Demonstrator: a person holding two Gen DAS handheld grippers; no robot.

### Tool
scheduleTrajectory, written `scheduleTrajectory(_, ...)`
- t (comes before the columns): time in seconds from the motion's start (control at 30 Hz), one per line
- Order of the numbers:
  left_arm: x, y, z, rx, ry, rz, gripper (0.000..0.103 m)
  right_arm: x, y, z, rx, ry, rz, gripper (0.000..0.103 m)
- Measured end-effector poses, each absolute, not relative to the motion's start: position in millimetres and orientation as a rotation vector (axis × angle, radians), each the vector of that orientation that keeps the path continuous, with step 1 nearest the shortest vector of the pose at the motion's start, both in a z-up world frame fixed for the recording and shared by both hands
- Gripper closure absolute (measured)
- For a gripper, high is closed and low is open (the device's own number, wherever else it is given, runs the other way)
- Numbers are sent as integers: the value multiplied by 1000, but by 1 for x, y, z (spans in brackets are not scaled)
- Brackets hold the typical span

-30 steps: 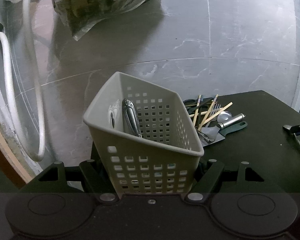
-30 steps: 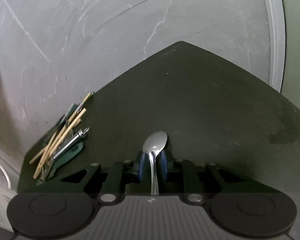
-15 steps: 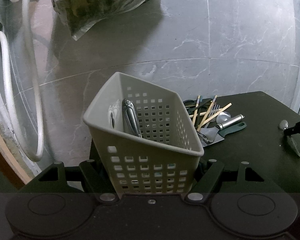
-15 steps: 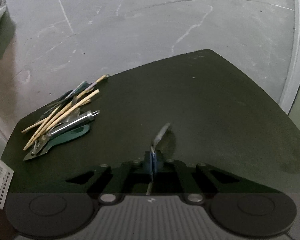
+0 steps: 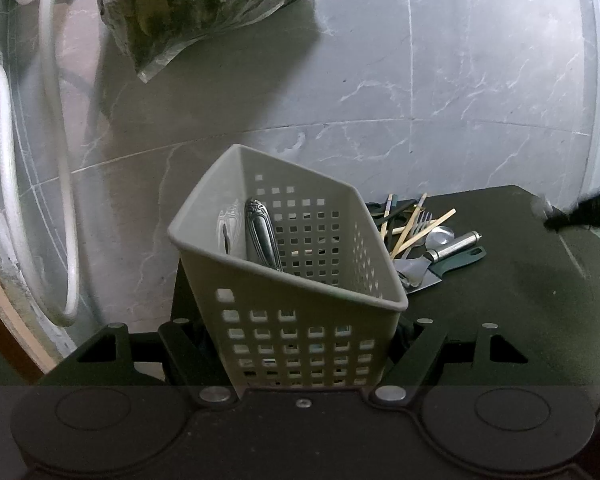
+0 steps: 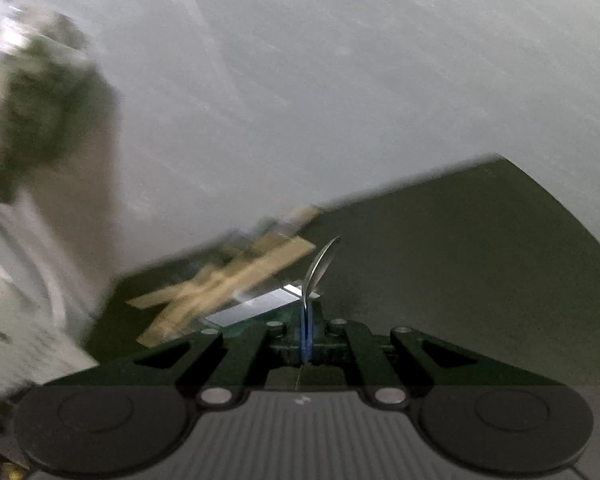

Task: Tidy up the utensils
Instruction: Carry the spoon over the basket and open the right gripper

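Observation:
A pale perforated basket (image 5: pixel 300 280) sits clamped between the fingers of my left gripper (image 5: pixel 302 340), tilted, with ornate silver handles (image 5: pixel 262 236) standing inside. Behind it on the dark table (image 5: pixel 500 320) lies a pile of utensils (image 5: pixel 424 240): wooden chopsticks, a fork, a spoon, a green-handled tool. My right gripper (image 6: pixel 307 332) is shut on the handle of a silver spoon (image 6: pixel 320 264), turned edge-on and held above the table (image 6: pixel 460 260). The pile (image 6: pixel 228 284) appears blurred just left of the spoon, and the basket (image 6: pixel 28 344) at far left. The right gripper's tip (image 5: pixel 580 216) shows blurred at the right edge of the left wrist view.
A crumpled plastic bag (image 5: pixel 204 4) of dark contents rests against the grey marble surface behind. White hoses (image 5: pixel 60 160) hang at the left. The table's far edge runs just beyond the pile.
The right gripper closed on the spoon, lifted it off the table, rolled it onto its edge and swung left toward the pile. The left gripper and basket stayed put.

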State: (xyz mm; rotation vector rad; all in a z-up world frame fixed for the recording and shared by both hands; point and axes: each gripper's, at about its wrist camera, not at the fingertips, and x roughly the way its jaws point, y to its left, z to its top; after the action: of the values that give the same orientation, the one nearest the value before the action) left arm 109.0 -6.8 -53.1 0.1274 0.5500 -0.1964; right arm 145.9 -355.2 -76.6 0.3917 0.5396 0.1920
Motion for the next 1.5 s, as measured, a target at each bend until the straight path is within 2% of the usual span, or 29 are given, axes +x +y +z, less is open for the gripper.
scheduleTrajectory(0.27,110,-9,-53,136,551,-233,26,170,-276,9,415,274,582,102)
scheduleTrajectory(0.43,108,-14,-53,148,554,-275,26,186,-222,34,474,165,791,102)
scheduleTrajectory(0.73,107,-18,-52,154,554,-294,26,194,-158,-5,330,225,814,102)
scheduleTrajectory(1.0,108,-18,-52,153,553,-292,26,170,-158,-32,160,230,770,102)
scheduleTrajectory(1.4,109,-19,-52,154,554,-292,26,149,-150,-41,0,189,771,101)
scheduleTrajectory(1.5,109,-19,-52,154,554,-292,26,147,-149,-43,-22,195,773,97)
